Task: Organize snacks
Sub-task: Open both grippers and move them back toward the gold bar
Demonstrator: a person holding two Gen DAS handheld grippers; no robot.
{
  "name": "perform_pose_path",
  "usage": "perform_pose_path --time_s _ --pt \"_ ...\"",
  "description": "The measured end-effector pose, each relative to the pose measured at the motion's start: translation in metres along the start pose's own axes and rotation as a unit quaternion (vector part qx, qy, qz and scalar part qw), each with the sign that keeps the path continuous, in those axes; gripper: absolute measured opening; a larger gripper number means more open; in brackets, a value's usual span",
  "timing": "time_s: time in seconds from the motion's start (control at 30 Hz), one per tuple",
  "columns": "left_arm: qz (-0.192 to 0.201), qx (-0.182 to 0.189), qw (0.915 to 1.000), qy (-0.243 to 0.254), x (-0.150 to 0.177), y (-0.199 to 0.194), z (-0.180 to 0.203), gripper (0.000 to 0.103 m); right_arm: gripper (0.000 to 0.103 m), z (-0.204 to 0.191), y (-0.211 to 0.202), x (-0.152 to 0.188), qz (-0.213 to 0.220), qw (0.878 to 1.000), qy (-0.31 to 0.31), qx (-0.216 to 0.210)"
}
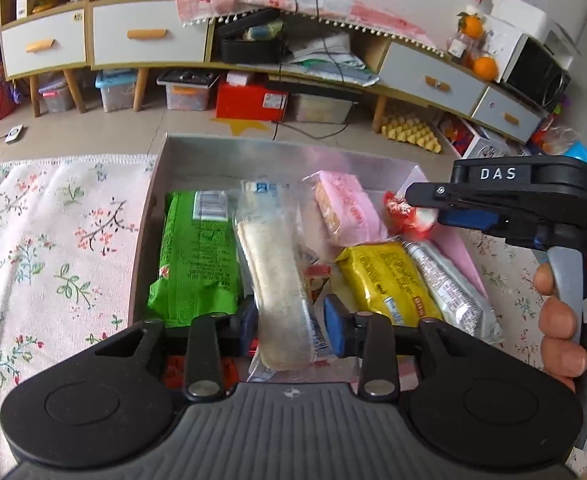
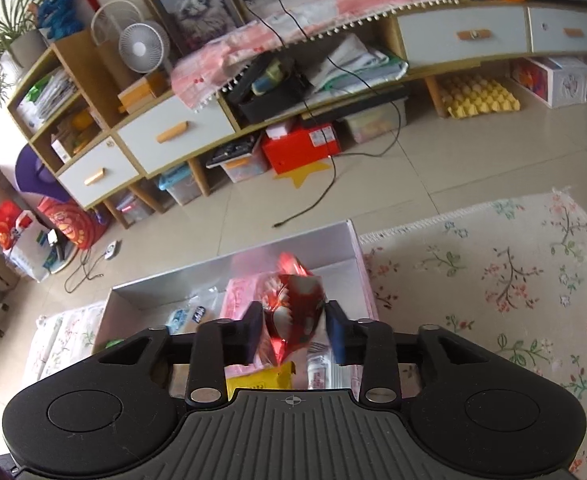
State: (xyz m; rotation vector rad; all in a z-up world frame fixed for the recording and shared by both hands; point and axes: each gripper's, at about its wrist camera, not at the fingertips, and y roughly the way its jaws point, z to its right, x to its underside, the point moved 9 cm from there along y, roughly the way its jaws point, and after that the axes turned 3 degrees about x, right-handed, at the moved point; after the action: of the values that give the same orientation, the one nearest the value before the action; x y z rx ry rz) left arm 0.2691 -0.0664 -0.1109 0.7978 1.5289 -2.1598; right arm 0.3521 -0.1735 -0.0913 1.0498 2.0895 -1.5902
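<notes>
Grey card walls of the box (image 1: 277,152) frame both of your grippers, each tipped downward over it. Your left gripper (image 1: 289,320) points into the near end, and the clear packet of pale crackers (image 1: 277,276) stands tilted between its pads; a gap shows on the right side, so the jaws are apart and not pressing. Your right gripper (image 2: 293,328) reaches in over the box's right wall, your fingers (image 1: 561,320) wrapped round its handle. The red foil snack (image 2: 293,308) sits between its pads; whether they press on it I cannot tell.

In the box you have one green packet (image 1: 195,256) along the left wall, one pink packet (image 1: 345,212) toward the far right, one yellow packet (image 1: 385,284) beside one silver wrapped bar (image 1: 449,284), and a little red wrapper (image 1: 317,276) half hidden under the cracker packet. That makes seven snacks counting the two at your grippers.

The box rests on a floral cloth (image 1: 53,248). Beyond it lie the tiled floor (image 2: 453,152), a loose black cable (image 2: 317,196) and a long low cabinet (image 1: 145,36) with storage bins beneath. The cracker packet leans across the middle of the box.
</notes>
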Motion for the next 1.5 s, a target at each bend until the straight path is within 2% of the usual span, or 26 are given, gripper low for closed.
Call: perform_pose_path --time_s 0.07,0.3,0.5,0.53,0.57,0.67,0.8,0.93,1.07,1.13,1.2,1.3,1.33,1.4,1.43,1.5 --pt "0.013 -0.003 0.9999 0.003 -0.003 -0.005 0.002 0.041 0.038 -0.001 -0.008 -0.004 0.004 1.0 0.006 -0.008" --pt "0.042 -0.004 0.9991 0.0 -0.01 -0.027 0.003 0.042 0.038 -0.004 -0.042 -0.012 0.001 0.998 0.044 -0.046" --pt "0.049 0.002 0.9988 -0.007 -0.003 -0.046 0.006 0.045 0.038 -0.006 -0.076 0.005 -0.012 0.997 0.041 -0.057" --pt "0.048 0.001 0.9988 -0.002 -0.001 -0.049 0.008 0.046 0.042 -0.005 -0.081 0.01 -0.014 0.998 0.035 -0.055" --pt "0.048 -0.001 0.9988 0.005 0.001 -0.051 0.01 0.046 0.045 -0.003 -0.087 0.015 -0.017 0.998 0.033 -0.049" --pt "0.044 0.001 0.9985 0.032 0.012 -0.057 0.02 0.049 0.046 0.005 -0.102 0.026 -0.021 0.998 0.037 -0.041" --pt "0.021 0.039 0.9962 0.075 0.032 -0.059 0.043 0.056 0.046 0.011 -0.125 0.041 -0.023 0.998 0.04 -0.045" --pt "-0.007 0.071 0.9864 0.148 0.059 -0.055 0.072 0.06 0.056 0.015 -0.149 0.06 -0.025 0.998 0.039 -0.05" --pt "-0.027 0.064 0.9774 0.2 0.081 -0.049 0.082 0.059 0.059 0.016 -0.17 0.076 -0.024 0.998 0.023 -0.057" --pt "-0.037 0.057 0.9801 0.186 0.088 -0.047 0.078 0.059 0.063 0.016 -0.178 0.082 -0.021 0.998 0.012 -0.058" --pt "-0.046 0.05 0.9865 0.149 0.088 -0.044 0.069 0.058 0.064 0.016 -0.185 0.089 -0.019 0.998 0.005 -0.06" --pt "-0.056 0.032 0.9965 0.053 0.085 -0.04 0.048 0.063 0.068 0.017 -0.191 0.1 -0.026 0.997 0.002 -0.067" --pt "-0.064 0.031 0.9974 0.008 0.088 -0.039 0.04 0.064 0.07 0.018 -0.19 0.104 -0.03 0.997 -0.001 -0.067" --pt "-0.075 0.045 0.9942 -0.062 0.095 -0.037 0.031 0.063 0.071 0.019 -0.189 0.111 -0.044 0.997 -0.007 -0.066" --pt "-0.078 0.052 0.9927 -0.076 0.098 -0.037 0.031 0.061 0.071 0.02 -0.187 0.114 -0.05 0.996 -0.01 -0.067" --pt "-0.077 0.055 0.9942 -0.052 0.1 -0.035 0.038 0.06 0.071 0.024 -0.184 0.116 -0.051 0.997 -0.011 -0.061"
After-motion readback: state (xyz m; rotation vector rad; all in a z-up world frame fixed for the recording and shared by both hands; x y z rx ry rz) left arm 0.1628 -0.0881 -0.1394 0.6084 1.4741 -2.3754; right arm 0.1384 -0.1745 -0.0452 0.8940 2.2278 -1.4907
